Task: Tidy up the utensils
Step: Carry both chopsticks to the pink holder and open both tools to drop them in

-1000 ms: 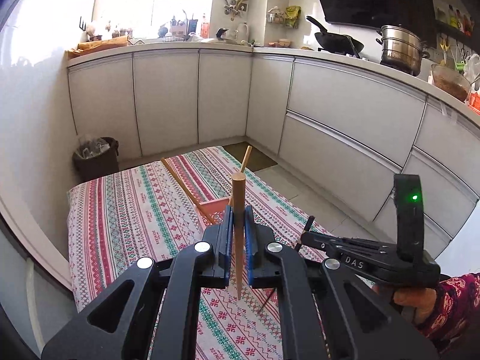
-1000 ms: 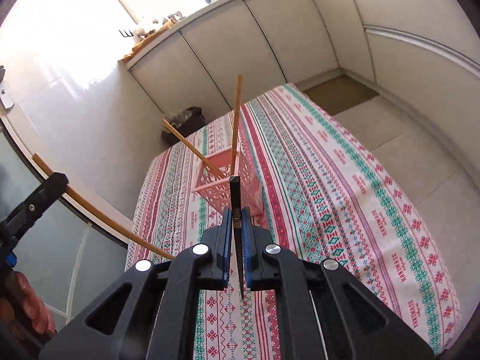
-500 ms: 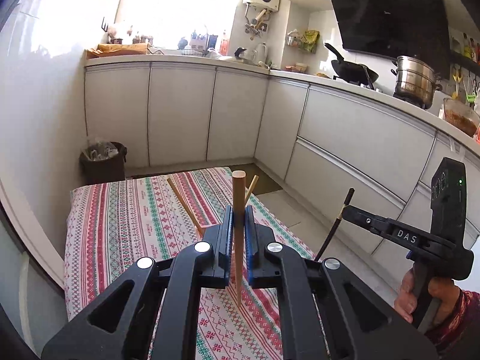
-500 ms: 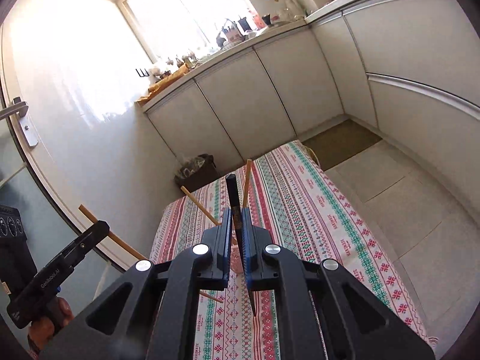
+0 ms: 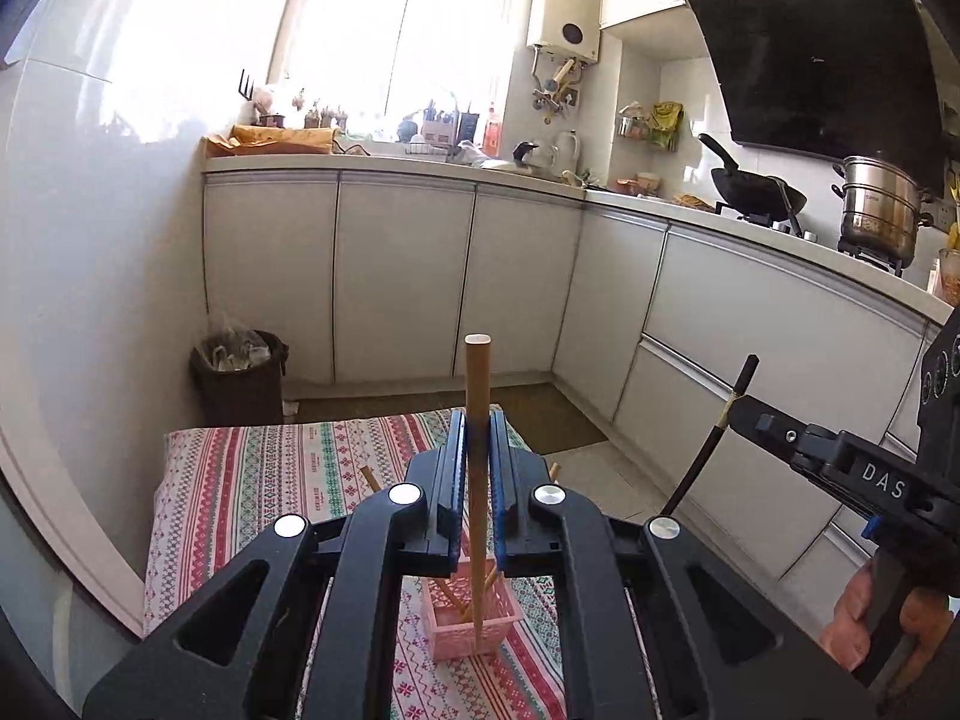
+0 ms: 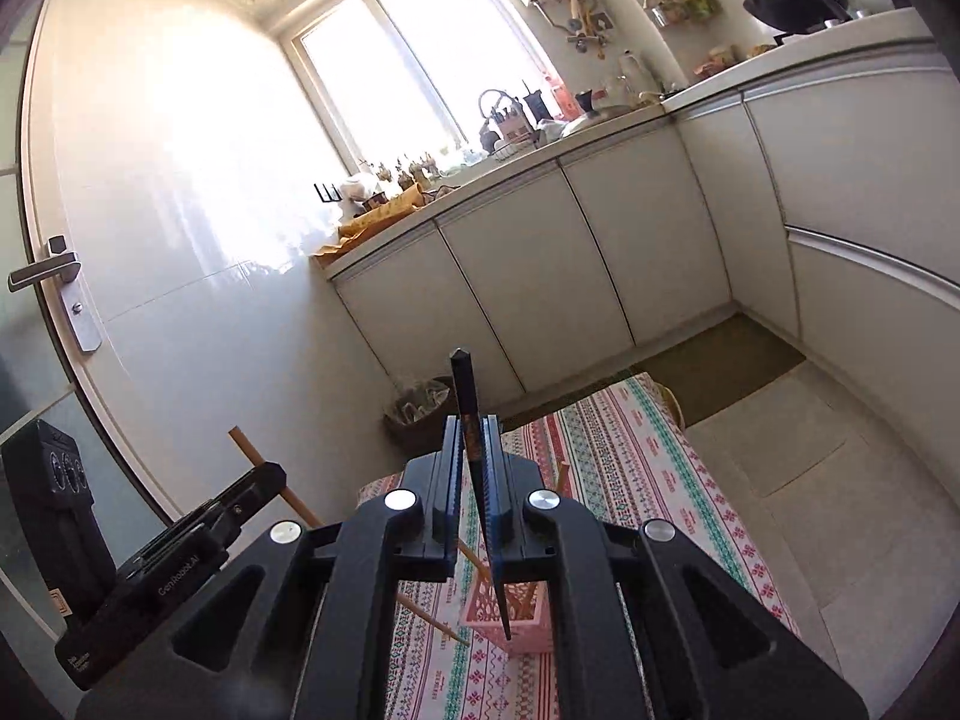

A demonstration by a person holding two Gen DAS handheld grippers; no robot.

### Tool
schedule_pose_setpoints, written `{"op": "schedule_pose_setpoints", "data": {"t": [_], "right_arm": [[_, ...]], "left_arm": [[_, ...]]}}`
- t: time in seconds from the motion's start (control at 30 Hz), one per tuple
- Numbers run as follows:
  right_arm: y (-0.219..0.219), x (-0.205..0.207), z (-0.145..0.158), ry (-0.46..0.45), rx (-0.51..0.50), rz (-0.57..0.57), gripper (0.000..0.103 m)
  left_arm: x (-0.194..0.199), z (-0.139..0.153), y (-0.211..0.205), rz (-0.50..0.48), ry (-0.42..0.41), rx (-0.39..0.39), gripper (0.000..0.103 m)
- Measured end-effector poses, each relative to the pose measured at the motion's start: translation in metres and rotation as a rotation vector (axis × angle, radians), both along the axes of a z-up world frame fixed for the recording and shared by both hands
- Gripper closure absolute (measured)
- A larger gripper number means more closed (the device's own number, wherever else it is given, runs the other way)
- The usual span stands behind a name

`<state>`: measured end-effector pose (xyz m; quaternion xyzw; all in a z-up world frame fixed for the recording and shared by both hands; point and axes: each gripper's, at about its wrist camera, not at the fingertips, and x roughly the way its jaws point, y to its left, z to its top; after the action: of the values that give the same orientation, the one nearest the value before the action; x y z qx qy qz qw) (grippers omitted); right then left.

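Above the pink basket point(image 5: 471, 621) on the striped tabletop point(image 5: 240, 480), left gripper point(image 5: 478, 468) clamps a wooden chopstick point(image 5: 478, 396), right gripper point(image 6: 474, 474) a black chopstick point(image 6: 467, 402); risk: thin sticks pivot, miss the basket or tip it.

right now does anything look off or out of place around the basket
Nothing spilled or broken. The pink basket stands upright on the striped cloth, with wooden chopsticks leaning in it at different angles. The mismatch is in the grip: the left gripper holds a wooden chopstick, the right gripper a black one.
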<state>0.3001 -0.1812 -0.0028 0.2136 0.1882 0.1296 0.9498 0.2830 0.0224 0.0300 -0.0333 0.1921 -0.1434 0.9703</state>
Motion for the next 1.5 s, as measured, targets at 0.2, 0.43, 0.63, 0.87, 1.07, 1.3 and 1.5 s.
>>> {"op": "schedule_pose_setpoints", "data": {"t": [0.2,0.43,0.63,0.87,1.07,1.3,1.5], "right_arm": [[0.017,0.031,-0.014,-0.012,-0.044,0.019,0.096],[0.029,0.058,-0.046,0.029,-0.059,0.045,0.096],[0.038,0.068,-0.065,0.071,-0.095,0.039,0.096],[0.047,0.068,-0.071,0.090,-0.107,0.052,0.096],[0.055,0.067,-0.071,0.108,-0.134,0.049,0.090],[0.039,0.047,-0.058,0.131,-0.142,-0.040,0.046],[0.021,0.020,-0.049,0.137,-0.131,-0.074,0.046]], "left_arm": [[0.035,-0.014,0.006,0.037,-0.002,-0.014,0.097],[0.050,-0.051,0.007,0.036,0.052,-0.036,0.087],[0.039,-0.036,0.019,0.084,-0.011,-0.070,0.075],[0.020,-0.020,0.026,0.156,-0.079,-0.072,0.065],[0.019,-0.020,0.031,0.197,-0.052,-0.068,0.062],[-0.001,-0.016,0.026,0.269,-0.030,0.001,0.051],[-0.023,-0.013,0.018,0.255,-0.021,0.005,0.044]]}}
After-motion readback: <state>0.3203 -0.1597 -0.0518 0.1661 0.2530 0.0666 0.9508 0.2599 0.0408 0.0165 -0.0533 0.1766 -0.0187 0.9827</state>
